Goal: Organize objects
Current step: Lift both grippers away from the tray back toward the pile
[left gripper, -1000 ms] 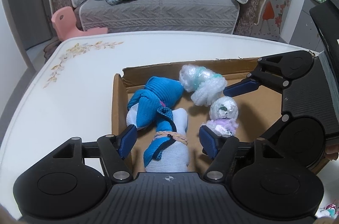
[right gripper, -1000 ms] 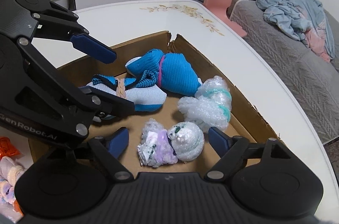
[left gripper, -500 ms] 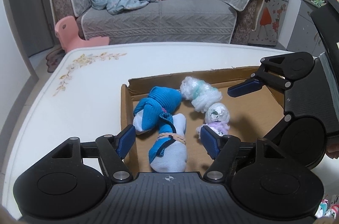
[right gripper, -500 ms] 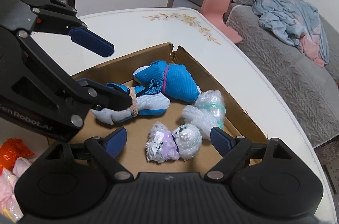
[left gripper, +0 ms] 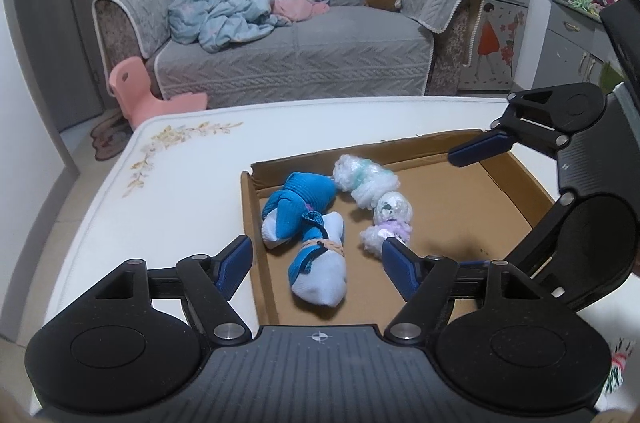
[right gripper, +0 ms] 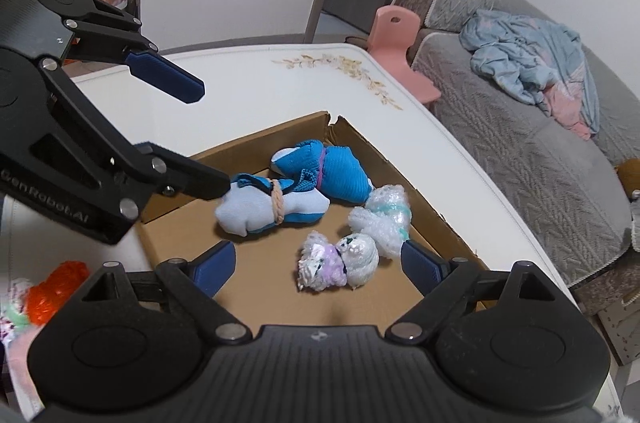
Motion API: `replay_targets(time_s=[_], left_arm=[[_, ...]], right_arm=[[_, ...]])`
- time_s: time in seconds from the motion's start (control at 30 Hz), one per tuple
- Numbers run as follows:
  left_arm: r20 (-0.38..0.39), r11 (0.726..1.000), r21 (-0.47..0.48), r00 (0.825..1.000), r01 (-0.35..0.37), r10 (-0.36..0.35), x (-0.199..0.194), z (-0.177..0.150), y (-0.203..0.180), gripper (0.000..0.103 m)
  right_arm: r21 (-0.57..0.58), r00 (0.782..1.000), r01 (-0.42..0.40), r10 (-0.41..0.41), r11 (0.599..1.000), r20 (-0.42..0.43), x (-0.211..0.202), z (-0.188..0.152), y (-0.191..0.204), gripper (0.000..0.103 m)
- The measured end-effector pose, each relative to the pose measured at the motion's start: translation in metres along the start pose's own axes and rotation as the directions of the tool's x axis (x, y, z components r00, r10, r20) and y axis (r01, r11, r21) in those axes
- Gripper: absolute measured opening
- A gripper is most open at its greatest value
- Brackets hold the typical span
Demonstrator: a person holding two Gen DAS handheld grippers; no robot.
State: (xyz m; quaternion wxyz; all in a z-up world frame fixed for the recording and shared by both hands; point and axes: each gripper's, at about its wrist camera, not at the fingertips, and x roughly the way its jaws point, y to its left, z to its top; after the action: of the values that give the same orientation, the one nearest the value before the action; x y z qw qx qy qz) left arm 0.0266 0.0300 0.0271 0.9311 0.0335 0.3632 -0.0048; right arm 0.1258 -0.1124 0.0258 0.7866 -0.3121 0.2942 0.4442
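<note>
A shallow cardboard tray (left gripper: 516,191) (right gripper: 248,147) lies on the white table. In it lie a blue rolled sock bundle (left gripper: 298,201) (right gripper: 340,171), a blue-and-white sock bundle tied with a beige band (left gripper: 320,263) (right gripper: 268,209), a white fluffy bundle with a green band (left gripper: 366,179) (right gripper: 382,215) and a white-and-purple fluffy bundle (left gripper: 388,219) (right gripper: 340,261). My left gripper (left gripper: 318,269) is open and empty above the tray's near left part. My right gripper (right gripper: 318,267) is open and empty above the tray, near the purple bundle.
More small bundles, one orange (right gripper: 56,287), lie on the table outside the tray. A grey sofa (left gripper: 288,59) with a blue blanket and a pink child's chair (left gripper: 140,91) stand beyond the table. Cabinets (left gripper: 576,51) stand at the right.
Both grippers have pulled back and up from the tray, so the bundles look smaller and farther. Both stay open and empty. The bundles have not moved.
</note>
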Motion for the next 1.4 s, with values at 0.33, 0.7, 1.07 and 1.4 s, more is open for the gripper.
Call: replay_targets(time_s=[0.33, 0.7, 1.07, 1.4], left_arm=[[0.042, 1.0, 0.014, 0.999, -0.009, 0.009, -0.035, -0.016, 0.004, 0.086], [0.082, 0.999, 0.044, 0.997, -0.015, 0.011, -0.078, -0.073, 0.02, 0.103], [0.051, 0.993, 0.017, 0.992, 0.116, -0.117, -0.103, -0.173, 0.0, 0.103], [0.021, 0.987, 0.122, 0.994, 0.101, -0.105, -0.074, -0.201, -0.028, 0.102]], right_arm=[[0.022, 0.998, 0.043, -0.043, 0.999, 0.037, -0.036, -0.015, 0.013, 0.093], [0.134, 0.987, 0.134, -0.144, 0.982, 0.068, -0.1, -0.083, 0.02, 0.099], [0.417, 0.969, 0.191, -0.238, 0.889, 0.065, -0.139, -0.186, 0.061, 0.102], [0.544, 0.974, 0.165, -0.222, 0.823, 0.041, -0.116, -0.221, 0.069, 0.102]])
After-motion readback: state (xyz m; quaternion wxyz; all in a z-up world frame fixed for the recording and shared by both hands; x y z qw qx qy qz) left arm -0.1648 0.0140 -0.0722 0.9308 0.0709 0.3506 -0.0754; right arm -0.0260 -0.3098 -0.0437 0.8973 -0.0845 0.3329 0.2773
